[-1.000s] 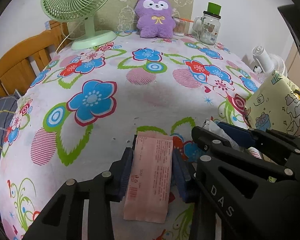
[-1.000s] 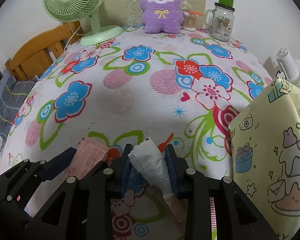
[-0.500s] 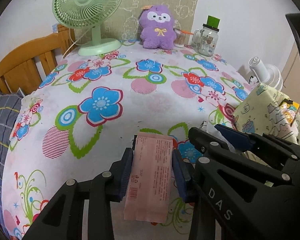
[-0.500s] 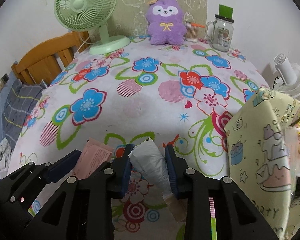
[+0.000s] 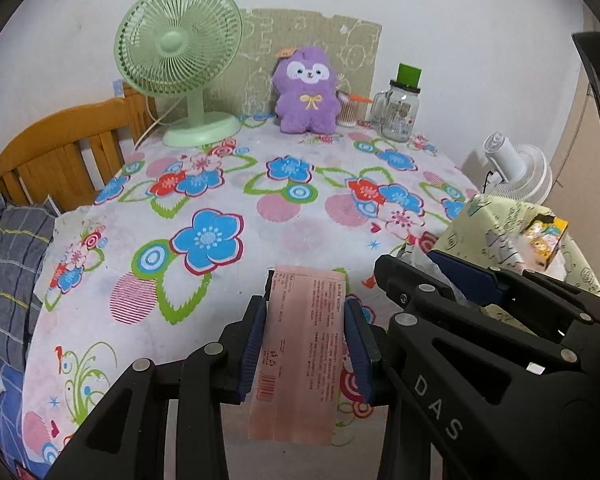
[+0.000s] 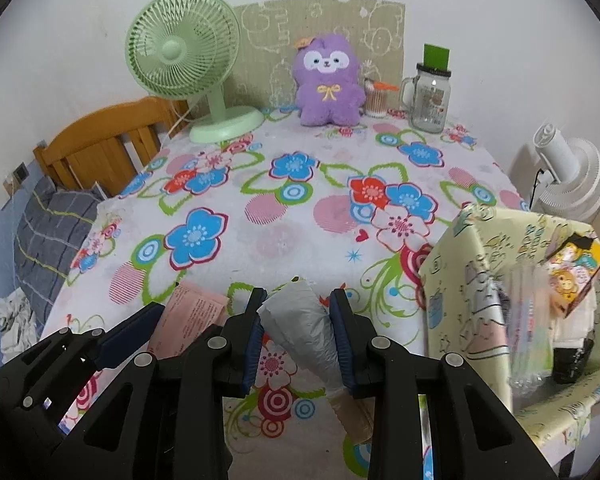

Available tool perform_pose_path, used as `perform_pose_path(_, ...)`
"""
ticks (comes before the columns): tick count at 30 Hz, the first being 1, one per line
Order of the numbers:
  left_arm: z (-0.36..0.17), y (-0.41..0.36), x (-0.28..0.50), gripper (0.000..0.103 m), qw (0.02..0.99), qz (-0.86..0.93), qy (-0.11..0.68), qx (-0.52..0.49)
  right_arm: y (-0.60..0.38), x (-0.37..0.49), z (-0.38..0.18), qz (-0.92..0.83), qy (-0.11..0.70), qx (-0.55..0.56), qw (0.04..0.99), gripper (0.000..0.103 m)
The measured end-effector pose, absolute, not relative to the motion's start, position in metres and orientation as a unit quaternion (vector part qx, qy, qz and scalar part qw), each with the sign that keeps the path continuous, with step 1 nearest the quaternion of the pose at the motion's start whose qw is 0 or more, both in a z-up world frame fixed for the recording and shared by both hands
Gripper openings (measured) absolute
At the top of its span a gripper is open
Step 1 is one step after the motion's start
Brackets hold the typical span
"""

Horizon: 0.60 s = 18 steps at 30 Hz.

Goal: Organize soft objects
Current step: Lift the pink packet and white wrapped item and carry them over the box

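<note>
My left gripper (image 5: 305, 312) is shut on a flat pink packet (image 5: 300, 352) and holds it above the near edge of the floral table (image 5: 260, 208). My right gripper (image 6: 298, 308) is shut on a crumpled grey-white plastic bag (image 6: 300, 328), also raised above the table. The right gripper shows in the left wrist view (image 5: 440, 276), just right of the left one. The pink packet shows in the right wrist view (image 6: 192, 312). A yellow-green patterned storage box (image 6: 480, 280) stands open at the right, with a colourful carton (image 6: 576, 272) and clear wrappers inside.
At the table's back stand a green fan (image 5: 180, 64), a purple plush toy (image 5: 306, 92), a swab cup (image 5: 348, 110) and a glass mug jar (image 5: 400, 112). A wooden headboard (image 5: 60, 148) and grey bedding (image 5: 8, 248) lie left. A white fan (image 6: 572, 176) stands right.
Both grippers have risen and drawn back from the table with their items still held. More of the table and the inside of the box now show.
</note>
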<state>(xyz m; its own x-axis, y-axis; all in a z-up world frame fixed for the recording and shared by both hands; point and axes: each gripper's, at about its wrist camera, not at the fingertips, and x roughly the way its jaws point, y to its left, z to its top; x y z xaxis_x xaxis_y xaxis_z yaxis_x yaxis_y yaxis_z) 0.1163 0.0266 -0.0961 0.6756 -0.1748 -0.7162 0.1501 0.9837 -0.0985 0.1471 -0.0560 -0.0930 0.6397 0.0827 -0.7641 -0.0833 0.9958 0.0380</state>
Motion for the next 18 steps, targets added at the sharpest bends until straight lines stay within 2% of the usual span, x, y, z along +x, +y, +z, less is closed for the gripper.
perform_pose_path(18,-0.047,0.014,0.077,0.04,0.938,-0.08,0.337,-0.007,-0.069,0.109,-0.038,0.06,0.367,0.004,0.928,0.035)
